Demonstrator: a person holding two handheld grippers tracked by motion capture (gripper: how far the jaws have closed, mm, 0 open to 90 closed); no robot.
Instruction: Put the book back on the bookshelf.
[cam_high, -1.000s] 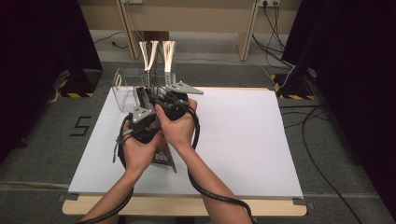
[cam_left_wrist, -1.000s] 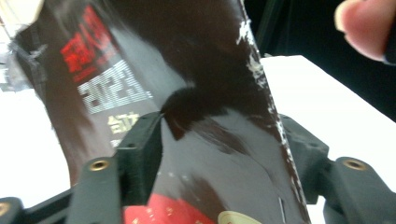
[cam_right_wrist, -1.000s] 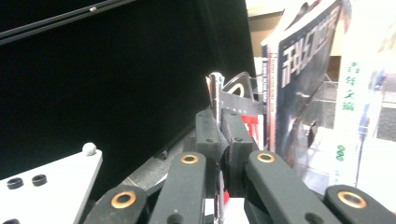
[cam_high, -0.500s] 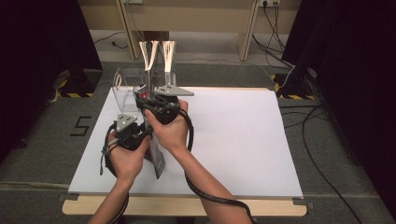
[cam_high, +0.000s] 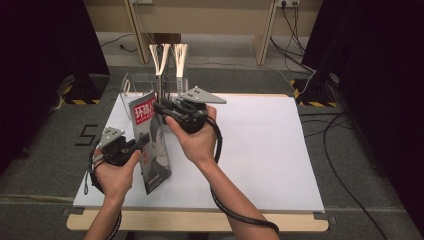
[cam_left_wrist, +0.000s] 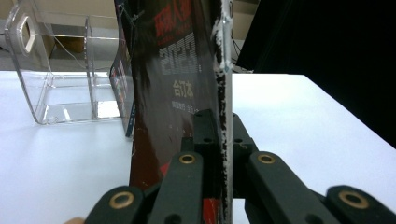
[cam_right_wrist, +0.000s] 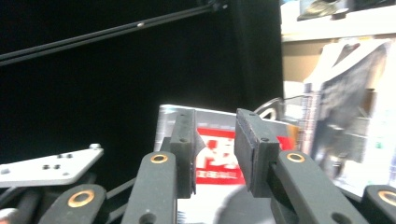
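Left gripper (cam_high: 142, 144), lower left of the high view: hand wrapped round its body, forearm rising from the bottom edge, jaws pointing right toward the magazine (cam_high: 152, 145). In the left gripper view the jaws are pinched tight on the magazine's (cam_left_wrist: 177, 79) edge, having just closed on it; the cover stands upright between them, red title at the top.

Right gripper (cam_high: 160, 107), centre of the high view: hand gripping from the right, forearm running diagonally up from the bottom centre, grey three-cornered plate on top, jaws pointing left at the magazine's top end. In the right gripper view the jaws stand partly apart and have just been opening; the magazine's (cam_right_wrist: 219, 161) red-and-white cover lies in the gap behind them, and the pads appear clear of it, though the frame is blurred.

Magazine: slightly left of centre in the high view, on edge over the white tabletop (cam_high: 260, 150).

Clear acrylic file holder (cam_left_wrist: 60, 70), upper left of the left gripper view: divided compartments, standing on the tabletop behind the magazine.
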